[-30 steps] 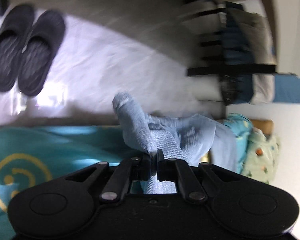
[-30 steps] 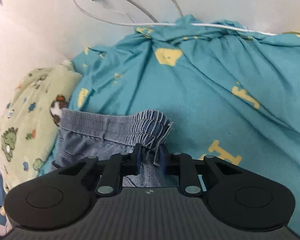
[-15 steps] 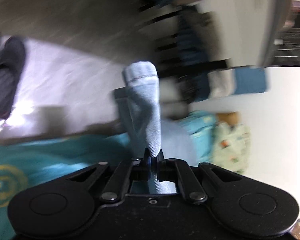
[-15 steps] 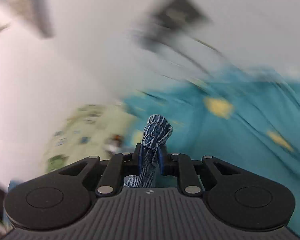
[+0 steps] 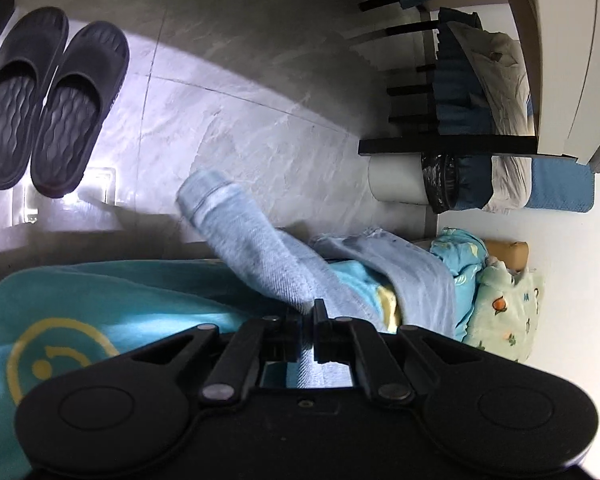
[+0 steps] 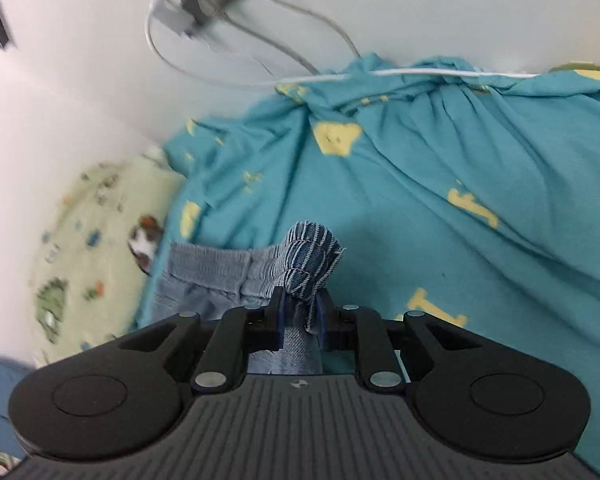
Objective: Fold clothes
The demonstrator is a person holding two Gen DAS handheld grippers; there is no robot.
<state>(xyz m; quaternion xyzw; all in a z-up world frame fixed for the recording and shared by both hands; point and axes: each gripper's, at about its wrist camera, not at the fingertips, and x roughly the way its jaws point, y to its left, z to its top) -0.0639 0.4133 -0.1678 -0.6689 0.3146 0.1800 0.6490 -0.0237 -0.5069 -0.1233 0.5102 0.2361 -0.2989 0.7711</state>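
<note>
A pair of light blue denim pants [image 5: 260,248] lies over a teal bed sheet [image 5: 100,296]. My left gripper [image 5: 307,312] is shut on a pant leg, whose hem end sticks out beyond the bed edge over the floor. In the right wrist view my right gripper [image 6: 299,300] is shut on the bunched elastic waistband [image 6: 304,256] of the pants. The rest of the waistband [image 6: 208,268] lies flat to the left on the sheet [image 6: 420,200].
A pair of black slippers [image 5: 48,96] sits on the grey floor at upper left. A dark rack with bedding [image 5: 460,92] and a white bin [image 5: 400,180] stand at right. A green printed pillow [image 6: 84,256] lies left of the pants. Cables [image 6: 260,60] hang on the wall.
Both grippers swung up with the pants half a second ago and have come back down near the bed. The pant leg now stretches out flatter to the left.
</note>
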